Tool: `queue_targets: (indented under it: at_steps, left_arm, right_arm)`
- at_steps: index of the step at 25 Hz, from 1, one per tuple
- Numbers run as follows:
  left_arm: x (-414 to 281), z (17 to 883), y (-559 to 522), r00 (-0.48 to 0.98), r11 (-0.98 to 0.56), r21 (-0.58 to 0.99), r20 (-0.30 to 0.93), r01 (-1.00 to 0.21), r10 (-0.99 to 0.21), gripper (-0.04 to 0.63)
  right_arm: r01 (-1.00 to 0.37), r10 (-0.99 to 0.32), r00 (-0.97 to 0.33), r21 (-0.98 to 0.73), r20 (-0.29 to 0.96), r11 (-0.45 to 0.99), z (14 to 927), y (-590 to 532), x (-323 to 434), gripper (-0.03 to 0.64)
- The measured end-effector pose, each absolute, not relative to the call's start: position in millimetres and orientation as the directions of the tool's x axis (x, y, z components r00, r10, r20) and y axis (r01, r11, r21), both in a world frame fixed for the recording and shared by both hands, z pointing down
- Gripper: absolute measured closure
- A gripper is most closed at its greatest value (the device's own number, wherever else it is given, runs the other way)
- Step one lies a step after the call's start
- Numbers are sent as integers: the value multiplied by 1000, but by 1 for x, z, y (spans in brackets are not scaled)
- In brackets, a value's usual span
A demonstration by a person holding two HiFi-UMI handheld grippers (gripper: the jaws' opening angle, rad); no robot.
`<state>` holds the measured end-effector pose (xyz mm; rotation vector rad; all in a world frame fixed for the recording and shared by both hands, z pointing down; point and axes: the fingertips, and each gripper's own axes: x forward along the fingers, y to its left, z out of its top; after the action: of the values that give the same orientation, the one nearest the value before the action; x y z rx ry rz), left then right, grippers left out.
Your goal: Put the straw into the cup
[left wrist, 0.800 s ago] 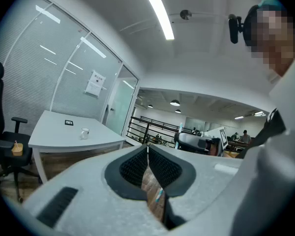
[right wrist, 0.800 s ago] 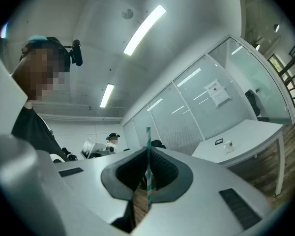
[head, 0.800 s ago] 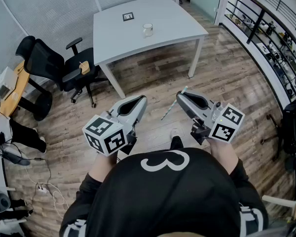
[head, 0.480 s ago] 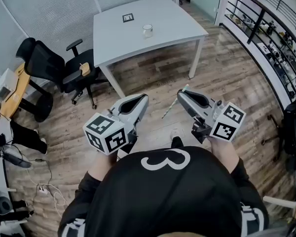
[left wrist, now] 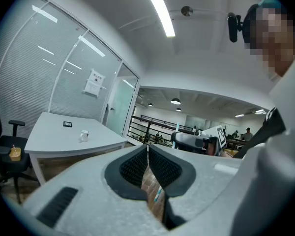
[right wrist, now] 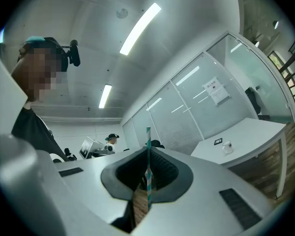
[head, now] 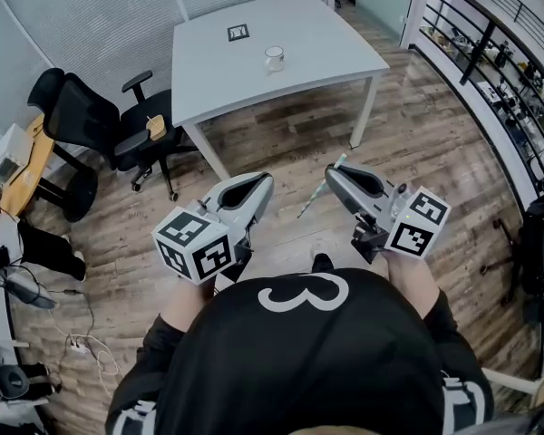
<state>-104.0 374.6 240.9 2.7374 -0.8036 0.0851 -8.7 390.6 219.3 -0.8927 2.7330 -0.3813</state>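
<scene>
almost nothing has changed over the last moment. the right gripper (head: 328, 176) and left gripper (head: 265, 179) hang where they were, in front of the person's chest. only the head view has swung a touch, so the table (head: 218, 71) sits slightly further right in it.

the right fingers (right wrist: 163, 170) stay pinched on the straw (head: 308, 205), which sticks out past them at both ends. the left fingers (left wrist: 132, 166) are pressed together on nothing. the cup (head: 274, 58) stands upright on the table just beside a square marker (head: 239, 33), well apart from both grippers. i judge the straw is secured but the walk to the table is barely begun, so the whole approach and the insertion are left.

bare wooden floor (head: 281, 143) lies open between the person and the table's near edge. an office chair (head: 91, 116) crowds the table's left side and a railing (head: 490, 53) runs along the right, so the straight path looks freest. the cup sits back from the near edge, so the right gripper probably has to reach over that edge.
</scene>
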Motion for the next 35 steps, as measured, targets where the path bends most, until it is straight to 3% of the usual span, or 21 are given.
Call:
queue_targets:
  at_steps: [35]
  left_arm:
    - [25, 277, 139, 785, -715, 325, 210, -618, -583, 572]
  right_arm:
    - [-459, -544, -827, -390, -139, 798, 239, 139, 118, 592]
